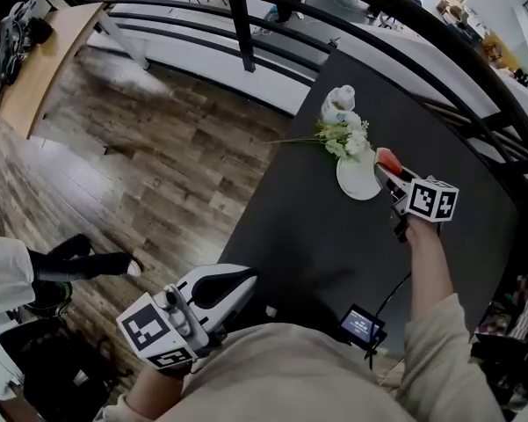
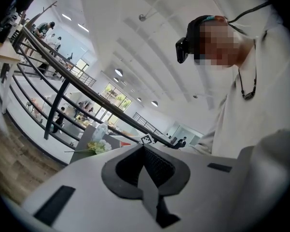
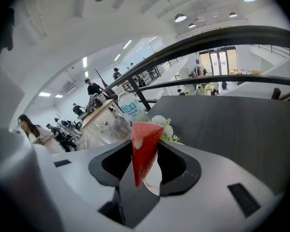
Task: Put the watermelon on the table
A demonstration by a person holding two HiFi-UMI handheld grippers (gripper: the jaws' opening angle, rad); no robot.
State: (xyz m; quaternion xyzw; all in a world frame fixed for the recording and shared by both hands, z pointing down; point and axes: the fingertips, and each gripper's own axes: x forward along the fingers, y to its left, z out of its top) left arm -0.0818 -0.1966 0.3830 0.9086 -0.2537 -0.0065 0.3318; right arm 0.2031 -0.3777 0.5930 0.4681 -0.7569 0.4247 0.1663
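- my right gripper (image 3: 145,132) pinches the red watermelon slice (image 3: 144,151) between its jaws, narrow tip down.
- the slice sits over the rim of the white plate (image 1: 358,181), beside the flowers (image 1: 343,135) on the black table (image 1: 325,236).
- my left gripper (image 2: 144,147) has its jaws pressed together, empty, by the table's near corner.

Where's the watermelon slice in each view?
Head view: watermelon slice right of centre, in the right gripper, by the white plate edge.
Left gripper view: too small to make out.
Right gripper view: dead centre, clamped between the jaws.
Shared landmark: the flowers.
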